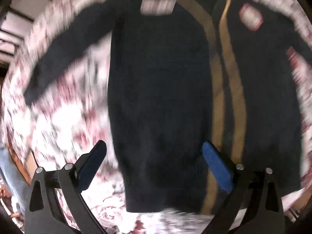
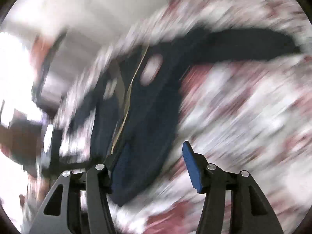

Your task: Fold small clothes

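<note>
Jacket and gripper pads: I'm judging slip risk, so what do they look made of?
Jacket: dark navy, matte, soft fabric, perhaps fleece or knit; ribbed-looking hem, blur leaves it open. Pads: blue, matte, likely rubber or foam.

Dark navy cardigan (image 1: 159, 81) with tan-brown front bands and pale, red-edged patches. White cloth (image 1: 64, 120) beneath, patterned in blurred maroon-red and grey floral print. Black hand-held gripper (image 1: 154, 156) frames with bright blue pads (image 1: 216, 167).

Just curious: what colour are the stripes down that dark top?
Tan-brown stripes on the navy top, clearest from the left wrist view.
</note>
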Motion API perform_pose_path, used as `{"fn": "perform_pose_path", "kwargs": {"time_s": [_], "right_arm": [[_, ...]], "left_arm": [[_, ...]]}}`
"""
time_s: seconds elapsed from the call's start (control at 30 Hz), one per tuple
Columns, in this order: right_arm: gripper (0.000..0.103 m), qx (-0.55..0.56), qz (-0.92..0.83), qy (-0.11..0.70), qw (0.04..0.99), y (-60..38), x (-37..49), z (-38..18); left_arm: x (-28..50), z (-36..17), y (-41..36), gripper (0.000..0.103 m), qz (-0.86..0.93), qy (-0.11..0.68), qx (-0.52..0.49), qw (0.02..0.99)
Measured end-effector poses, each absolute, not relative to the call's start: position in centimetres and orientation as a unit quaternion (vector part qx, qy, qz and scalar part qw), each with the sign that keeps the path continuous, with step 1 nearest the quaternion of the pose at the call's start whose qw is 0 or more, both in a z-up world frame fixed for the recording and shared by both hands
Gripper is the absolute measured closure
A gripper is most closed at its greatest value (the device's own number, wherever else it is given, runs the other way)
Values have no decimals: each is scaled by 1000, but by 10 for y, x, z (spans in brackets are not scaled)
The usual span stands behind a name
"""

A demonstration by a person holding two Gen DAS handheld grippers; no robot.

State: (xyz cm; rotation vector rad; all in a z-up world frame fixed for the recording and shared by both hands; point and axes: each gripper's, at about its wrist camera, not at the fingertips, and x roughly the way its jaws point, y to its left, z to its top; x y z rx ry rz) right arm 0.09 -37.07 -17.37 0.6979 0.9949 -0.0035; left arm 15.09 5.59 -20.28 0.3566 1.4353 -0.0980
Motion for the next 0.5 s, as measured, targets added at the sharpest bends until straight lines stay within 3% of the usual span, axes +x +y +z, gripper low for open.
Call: {"fn": "perform_pose_path", "kwargs": {"time_s": [0.2, 0.5], "right_arm": [[54, 448, -154, 365, 801, -489, 2, -187], [54, 490, -237, 334, 769, -519, 23, -234]], "left_arm": [[189, -168, -64, 5, -72, 576, 108, 807], [191, -251, -140, 5, -103, 568, 155, 802]]}}
